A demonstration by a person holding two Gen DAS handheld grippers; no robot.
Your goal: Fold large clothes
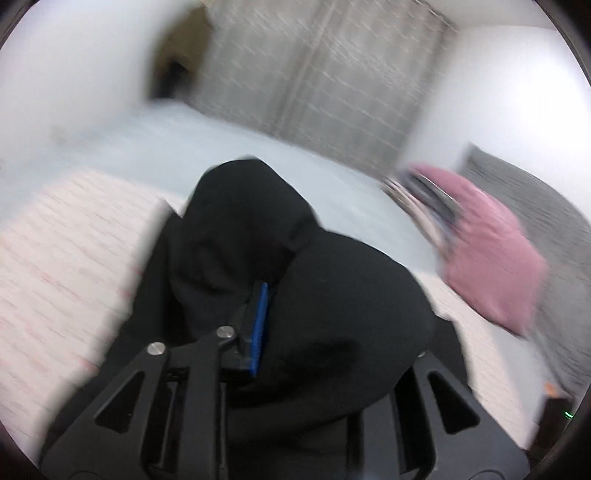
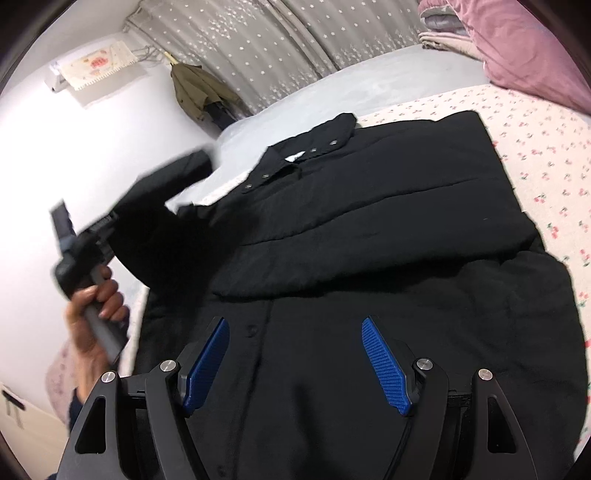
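Note:
A large black coat [image 2: 369, 206] lies spread on the bed, one side folded over its middle and a snap-button collar toward the far end. My right gripper [image 2: 295, 363] hovers open just above the coat's lower front, its blue pads [image 2: 205, 362] wide apart with nothing between them. A hand [image 2: 96, 306] at the left holds my left gripper [image 2: 107, 225], which lifts the coat's sleeve [image 2: 159, 192] off the bed. In the blurred left wrist view, my left gripper [image 1: 295, 314] is shut on the bunched black sleeve [image 1: 332, 295]. One blue pad [image 1: 260, 325] shows, and the fabric hides the other finger.
The floral bedsheet [image 2: 535, 155] lies under the coat, with a pale grey sheet [image 2: 388, 74] beyond it. A pink quilt [image 2: 517, 48] and folded blankets [image 2: 439, 26] sit at the far right corner. A star-patterned curtain [image 2: 295, 44] and a hanging olive jacket [image 2: 199, 88] stand behind the bed.

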